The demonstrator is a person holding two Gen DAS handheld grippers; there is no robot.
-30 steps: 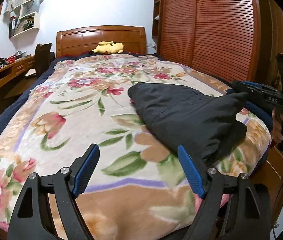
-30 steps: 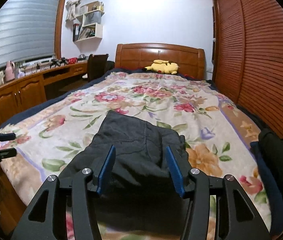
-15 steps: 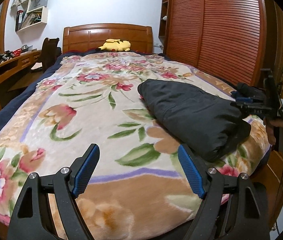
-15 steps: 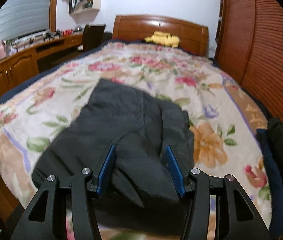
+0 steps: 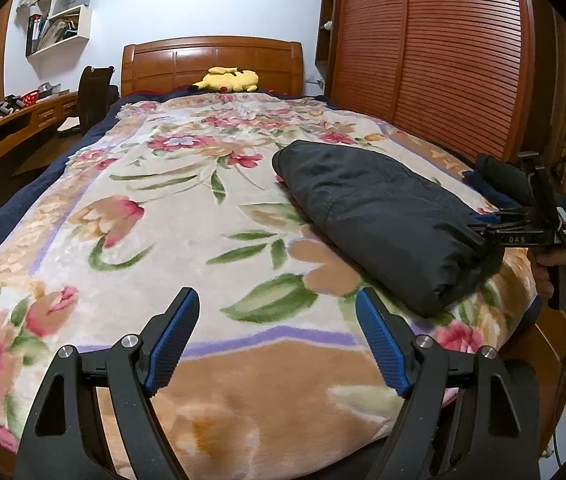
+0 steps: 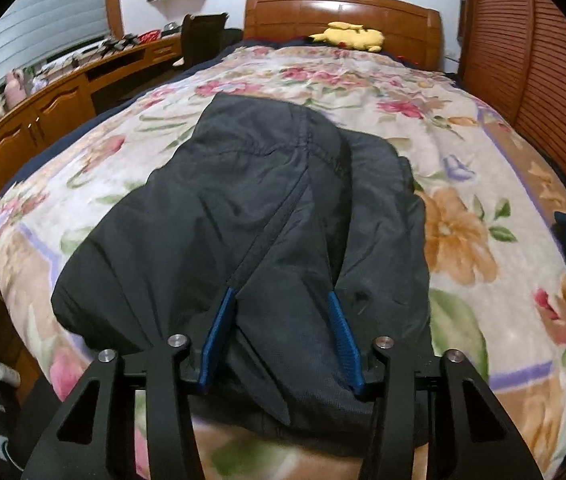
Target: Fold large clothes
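Left view position: behind the left tool (image 5: 274, 336), at the foot of the bed with the floral plush blanket (image 5: 155, 248), low over the near edge.
Left view facing: up the bed to the brown wooden headboard (image 5: 211, 64), tilted down.
Right view position: behind the right tool (image 6: 281, 336), close above the folded dark padded jacket (image 6: 259, 216).
Right view facing: toward the same headboard (image 6: 343, 12), pitched more steeply down.
Shared: blanket (image 6: 463, 152), jacket (image 5: 379, 216), yellow plush toy (image 5: 229, 79) (image 6: 349, 36), slatted wooden wardrobe (image 5: 443, 48) (image 6: 523, 40).
Cross-sight: the right tool (image 5: 479, 228) shows at the left view's right edge.
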